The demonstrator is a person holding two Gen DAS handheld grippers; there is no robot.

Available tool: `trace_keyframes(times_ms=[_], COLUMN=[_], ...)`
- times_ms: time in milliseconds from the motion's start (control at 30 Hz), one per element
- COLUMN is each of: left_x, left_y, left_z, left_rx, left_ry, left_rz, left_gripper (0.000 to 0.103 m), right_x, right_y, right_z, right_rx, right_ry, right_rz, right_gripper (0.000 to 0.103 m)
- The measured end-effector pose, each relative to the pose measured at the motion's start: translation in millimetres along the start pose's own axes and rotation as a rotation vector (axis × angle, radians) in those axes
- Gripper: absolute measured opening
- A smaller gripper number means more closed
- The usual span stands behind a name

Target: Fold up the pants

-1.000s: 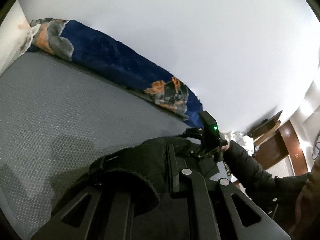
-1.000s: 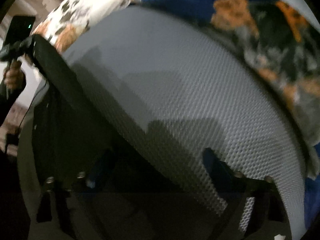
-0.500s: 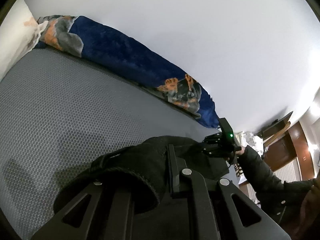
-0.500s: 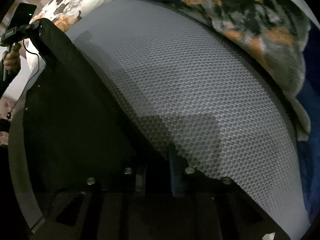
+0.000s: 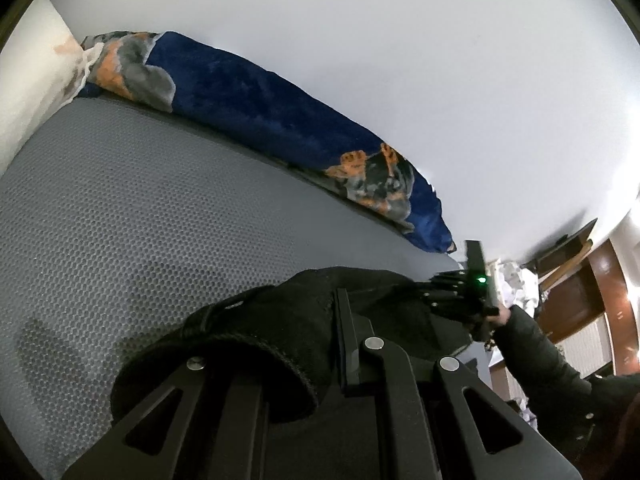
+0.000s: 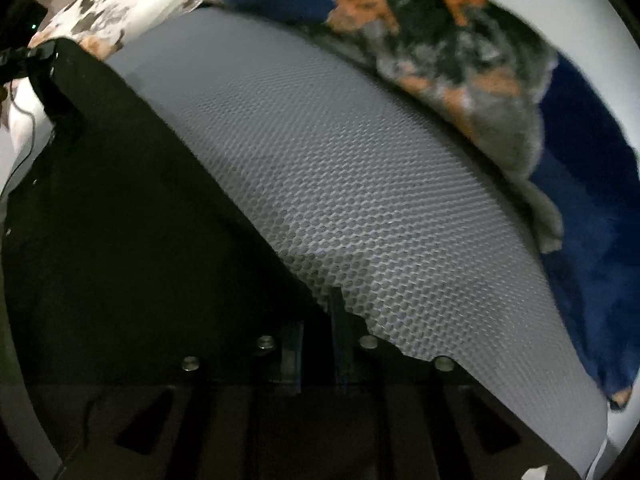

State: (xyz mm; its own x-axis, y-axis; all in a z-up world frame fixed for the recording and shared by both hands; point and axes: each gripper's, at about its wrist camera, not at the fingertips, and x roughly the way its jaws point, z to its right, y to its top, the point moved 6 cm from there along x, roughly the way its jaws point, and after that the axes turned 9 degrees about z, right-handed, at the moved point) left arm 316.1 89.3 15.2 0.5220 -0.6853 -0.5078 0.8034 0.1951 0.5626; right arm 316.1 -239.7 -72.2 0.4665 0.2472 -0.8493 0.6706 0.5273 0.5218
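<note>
The black pants [image 5: 304, 320] hang stretched between my two grippers above the grey honeycomb mattress [image 5: 140, 220]. My left gripper [image 5: 320, 344] is shut on one end of the pants; the fabric bunches over its fingers. My right gripper shows far off in the left wrist view [image 5: 444, 300], gripping the other end. In the right wrist view the pants [image 6: 120, 220] fill the left half as a taut dark sheet, and my right gripper [image 6: 316, 320] is shut on their edge. The left gripper shows there at the top left [image 6: 24, 56].
A blue blanket with orange and grey print [image 5: 260, 116] lies along the mattress's far side by the white wall, and shows in the right wrist view [image 6: 460, 48]. A flowered white pillow [image 6: 120, 4] lies at one end. Brown furniture [image 5: 576, 292] stands beyond the bed.
The right gripper went from open to shut on the pants edge. Both grippers shifted slightly; the pants stay stretched between them.
</note>
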Motion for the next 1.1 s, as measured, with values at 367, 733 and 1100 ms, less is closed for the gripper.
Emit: trace_keyframes(times_ms=[367,733,1100], left_x=[-40,-87,-104], left_y=[-19,-120,-194], left_z=[9,3,-18], left_rx=[0.069,0.145,0.179], left_ry=[-0.043,-0.036,0.072], left_rz=[-0.039,-0.222,-0.387], left_gripper=[0.015,0.03,0.041], right_x=[-106,-148,-103], right_y=[-25,-116,-175], right_z=[-22,-102,-137], right_rx=[0.003,0.098,0.157], right_ry=[-0.22,-0.172,-0.122], right_rz=[0.141,0.111,0.004], right_gripper=[0.006,0.005,0.006])
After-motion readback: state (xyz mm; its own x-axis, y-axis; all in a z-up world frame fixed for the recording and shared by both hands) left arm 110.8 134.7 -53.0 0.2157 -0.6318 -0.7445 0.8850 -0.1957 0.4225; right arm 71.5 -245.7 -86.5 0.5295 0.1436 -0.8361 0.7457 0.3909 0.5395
